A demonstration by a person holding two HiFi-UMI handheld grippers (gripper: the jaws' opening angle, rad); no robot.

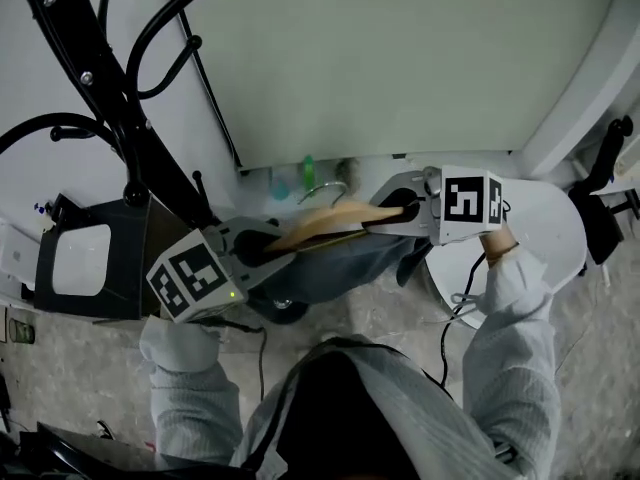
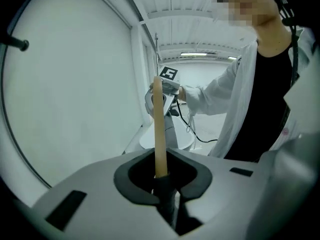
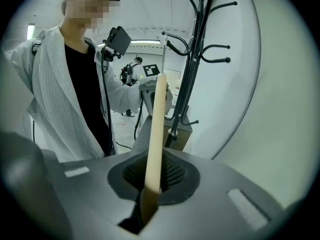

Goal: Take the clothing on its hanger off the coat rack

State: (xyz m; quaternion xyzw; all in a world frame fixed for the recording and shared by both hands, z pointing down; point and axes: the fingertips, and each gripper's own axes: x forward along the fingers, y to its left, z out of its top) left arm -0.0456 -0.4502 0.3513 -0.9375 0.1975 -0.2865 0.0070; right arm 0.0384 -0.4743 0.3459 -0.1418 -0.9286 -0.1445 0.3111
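A wooden hanger [image 1: 330,220] with a metal hook [image 1: 322,190] is held level between my two grippers, away from the black coat rack [image 1: 110,98]. Grey-blue clothing [image 1: 345,263] hangs from it. My left gripper [image 1: 262,250] is shut on the hanger's left end. In the left gripper view the hanger [image 2: 159,129] runs straight out of the jaws, with dark fabric [image 2: 165,191] pinched beneath it. My right gripper [image 1: 400,208] is shut on the other end. In the right gripper view the hanger [image 3: 156,134] rises from the jaws, with the coat rack [image 3: 192,74] behind it.
A black cabinet with a pale panel [image 1: 95,258] stands at the rack's foot on the left. A white round base [image 1: 545,228] and a black chair [image 1: 600,203] are at the right. A pale wall [image 1: 400,58] is straight ahead. Cables [image 1: 455,313] trail over the floor.
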